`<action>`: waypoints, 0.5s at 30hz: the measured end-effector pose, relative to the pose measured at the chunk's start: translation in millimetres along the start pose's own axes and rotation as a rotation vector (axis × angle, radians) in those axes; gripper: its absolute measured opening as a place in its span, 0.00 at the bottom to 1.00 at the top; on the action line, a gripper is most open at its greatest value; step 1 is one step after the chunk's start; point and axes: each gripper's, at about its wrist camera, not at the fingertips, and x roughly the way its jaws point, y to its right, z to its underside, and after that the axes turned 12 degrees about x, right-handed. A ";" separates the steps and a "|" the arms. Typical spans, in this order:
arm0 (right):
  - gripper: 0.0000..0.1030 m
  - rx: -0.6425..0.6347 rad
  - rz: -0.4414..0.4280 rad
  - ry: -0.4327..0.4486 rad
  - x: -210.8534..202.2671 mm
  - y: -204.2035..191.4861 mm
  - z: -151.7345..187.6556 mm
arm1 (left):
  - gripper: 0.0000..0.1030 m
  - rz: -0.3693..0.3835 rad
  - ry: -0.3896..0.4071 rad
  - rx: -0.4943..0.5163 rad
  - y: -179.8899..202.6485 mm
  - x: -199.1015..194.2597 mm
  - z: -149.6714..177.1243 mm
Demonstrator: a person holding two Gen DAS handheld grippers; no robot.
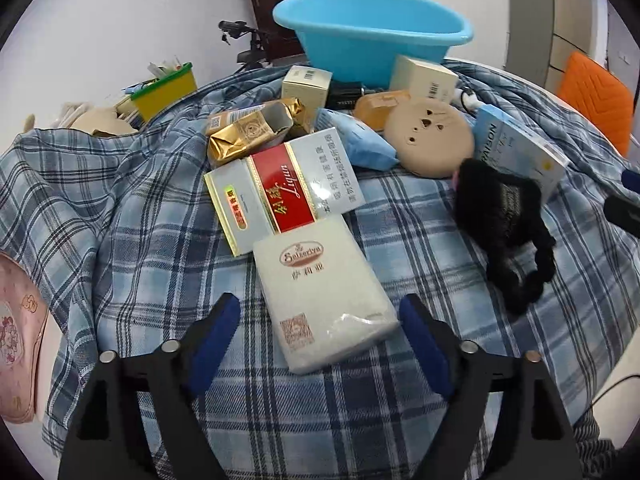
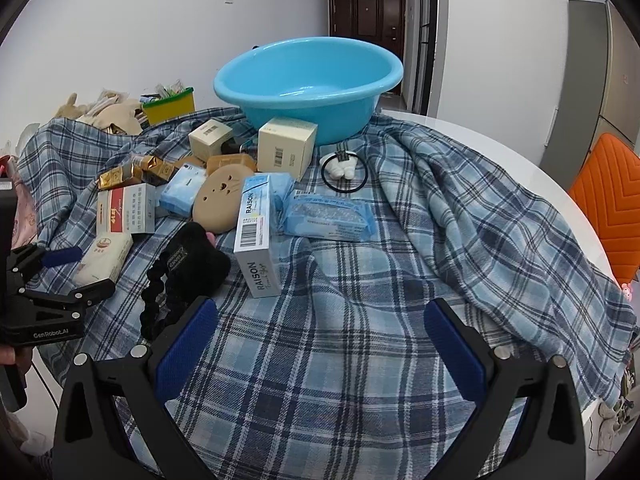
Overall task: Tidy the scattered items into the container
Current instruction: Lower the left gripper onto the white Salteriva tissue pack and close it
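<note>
Pink bag [image 1: 18, 344] cut off by left edge of the left wrist view, print on it blurred. Right tongs [image 1: 628, 200] only a dark sliver at that view's right edge, state unreadable. Blue basin [image 1: 372, 36] base hidden behind cream boxes [image 1: 424, 76]. Black charger [image 1: 344, 94] mostly hidden between boxes. Table [image 2: 500, 148] nearly all covered by plaid cloth [image 2: 360, 320]. Orange chair [image 2: 612, 208] cropped at right edge. Small print on tissue pack [image 1: 324, 292] too small to read.

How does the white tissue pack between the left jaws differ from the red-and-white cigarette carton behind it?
The white tissue pack is soft, plastic-wrapped and plain; the red-and-white cigarette carton is rigid, gold-edged, with a red band. The pack lies nearer the left gripper; the carton lies beyond it. Both lie flat on the plaid cloth.
</note>
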 end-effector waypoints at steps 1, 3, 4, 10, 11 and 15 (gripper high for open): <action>1.00 -0.002 0.001 0.000 -0.1 -0.6 -0.4 | 0.82 -0.010 0.003 0.002 1.5 1.8 -2.2; 1.00 -0.003 0.003 0.003 -1.4 -0.6 -0.8 | 0.82 -0.037 0.000 0.009 4.4 5.7 -5.3; 1.00 -0.002 0.004 0.005 -2.0 0.0 -1.0 | 0.82 -0.051 -0.005 0.017 6.6 9.1 -7.4; 1.00 0.017 0.021 0.000 -0.9 5.5 -1.6 | 0.82 -0.006 0.006 -0.035 1.7 16.9 -12.5; 1.00 0.019 0.021 -0.001 -0.2 6.0 -1.8 | 0.82 0.013 0.015 -0.049 -0.1 16.8 -12.3; 1.00 0.017 0.014 0.001 0.7 3.6 -2.3 | 0.50 0.041 0.047 -0.098 -6.1 10.3 -11.5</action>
